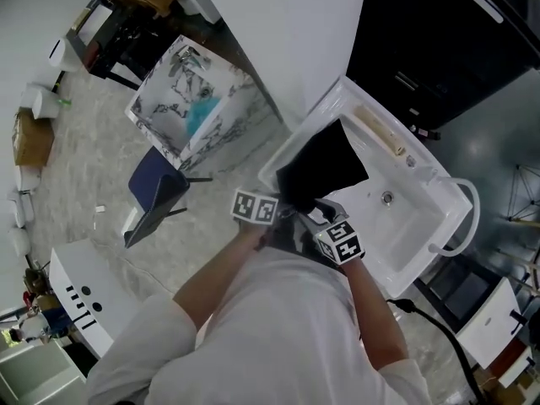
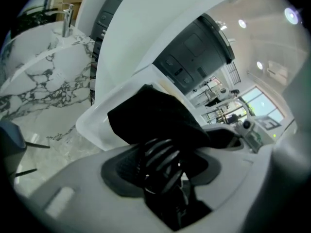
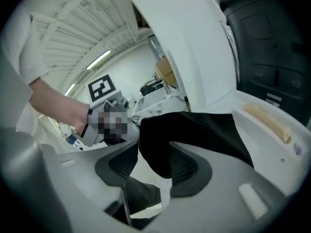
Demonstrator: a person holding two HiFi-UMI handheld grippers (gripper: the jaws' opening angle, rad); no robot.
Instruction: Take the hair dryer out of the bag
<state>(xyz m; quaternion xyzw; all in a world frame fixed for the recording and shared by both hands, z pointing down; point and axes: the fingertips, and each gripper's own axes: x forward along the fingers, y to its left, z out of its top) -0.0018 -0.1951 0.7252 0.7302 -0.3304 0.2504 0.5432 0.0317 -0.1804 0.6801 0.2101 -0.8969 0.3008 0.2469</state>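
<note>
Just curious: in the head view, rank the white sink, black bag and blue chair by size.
1. white sink
2. black bag and blue chair look alike; the chair sits farther away.

Ahead of me, bag (image 1: 325,163) over sink (image 1: 413,226); hair dryer (image 2: 158,165) within my left gripper (image 2: 164,152); counter (image 1: 190,99) off left.

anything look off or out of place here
Only the black bag: it sits over the white sink, an odd place for a hair dryer bag. Nothing looks spilled or broken.
</note>
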